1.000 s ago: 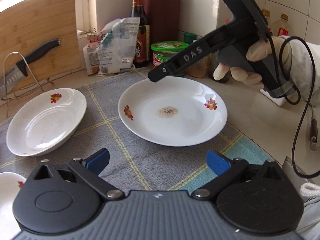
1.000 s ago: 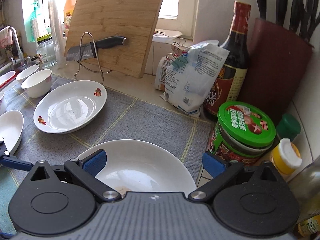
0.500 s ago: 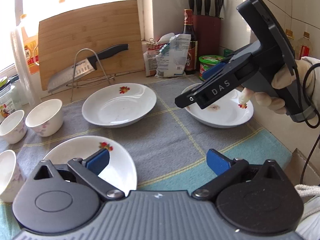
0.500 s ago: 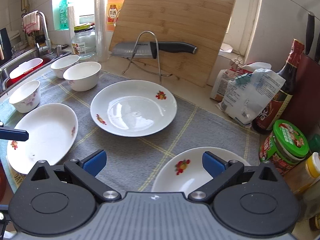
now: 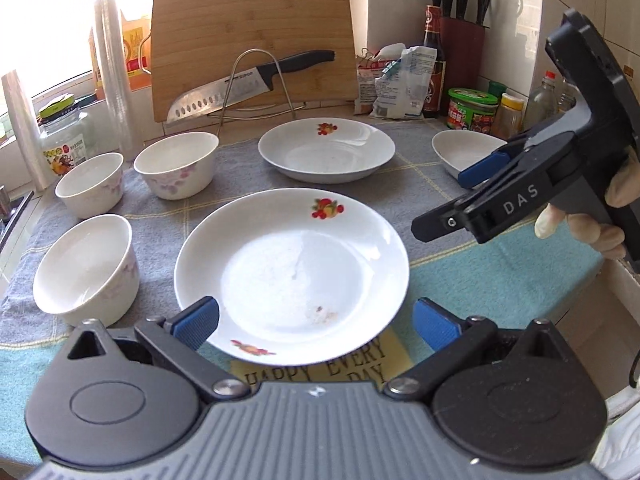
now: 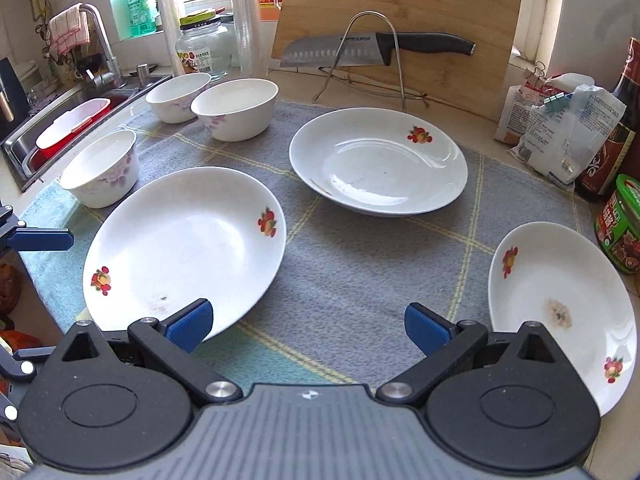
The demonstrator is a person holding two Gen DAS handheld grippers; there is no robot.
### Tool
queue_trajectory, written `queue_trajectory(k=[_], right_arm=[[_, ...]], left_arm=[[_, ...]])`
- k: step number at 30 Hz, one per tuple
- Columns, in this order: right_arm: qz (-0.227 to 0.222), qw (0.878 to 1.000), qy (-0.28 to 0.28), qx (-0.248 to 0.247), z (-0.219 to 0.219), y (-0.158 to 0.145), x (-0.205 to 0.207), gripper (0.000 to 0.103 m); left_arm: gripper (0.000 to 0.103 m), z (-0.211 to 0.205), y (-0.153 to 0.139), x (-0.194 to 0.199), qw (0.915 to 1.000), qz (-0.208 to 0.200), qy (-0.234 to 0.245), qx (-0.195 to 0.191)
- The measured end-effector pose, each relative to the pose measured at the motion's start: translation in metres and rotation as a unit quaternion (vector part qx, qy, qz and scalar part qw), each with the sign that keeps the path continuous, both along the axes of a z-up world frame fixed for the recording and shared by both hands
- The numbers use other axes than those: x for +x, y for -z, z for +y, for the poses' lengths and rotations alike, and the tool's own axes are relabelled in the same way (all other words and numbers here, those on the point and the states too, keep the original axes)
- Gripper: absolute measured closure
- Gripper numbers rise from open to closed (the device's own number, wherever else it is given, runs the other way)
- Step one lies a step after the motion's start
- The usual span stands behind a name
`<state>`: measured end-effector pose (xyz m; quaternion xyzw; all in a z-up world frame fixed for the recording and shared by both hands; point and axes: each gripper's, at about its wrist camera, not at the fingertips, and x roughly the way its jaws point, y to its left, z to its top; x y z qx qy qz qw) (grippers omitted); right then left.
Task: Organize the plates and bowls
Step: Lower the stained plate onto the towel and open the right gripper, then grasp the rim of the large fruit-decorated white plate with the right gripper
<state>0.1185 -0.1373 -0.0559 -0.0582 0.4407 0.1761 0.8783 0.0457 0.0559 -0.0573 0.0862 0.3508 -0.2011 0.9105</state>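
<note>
The left claw (image 5: 316, 322) stands wide open and empty, its blue pads spread either side of the near rim of a white shallow ceramic plate with fruit prints (image 5: 292, 268), which lies just ahead of it on the grey checked cloth mat (image 5: 224, 200) covering the bench. To its left sit three white ceramic bowls with faint purple flowers (image 5: 86, 266). Farther ahead lies a second white fruit-print plate (image 5: 326, 152), and behind that a bamboo cutting board (image 5: 252, 36) with a black-handled knife on a wire stand (image 5: 248, 86).

The right claw (image 6: 308, 326) is likewise open, holding nothing, above the mat between the first plate on its left and a third white fruit-print plate with a brown smear (image 6: 560, 304) on its right. A green-lidded jar (image 6: 618, 224) stands beyond that plate.
</note>
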Motion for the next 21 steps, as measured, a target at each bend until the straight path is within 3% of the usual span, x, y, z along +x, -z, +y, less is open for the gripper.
queue_trajectory(k=[9, 21], right_arm=[[0.023, 1.000, 0.002, 0.008, 0.034, 0.010, -0.004, 0.000], [0.066, 0.998, -0.013, 0.011, 0.063, 0.035, 0.000, 0.000]], left_arm=[[0.001, 0.034, 0.016, 0.000, 0.9999, 0.015, 0.005, 0.005], [0.001, 0.048, 0.038, 0.007, 0.9986, 0.036, 0.025, 0.031]])
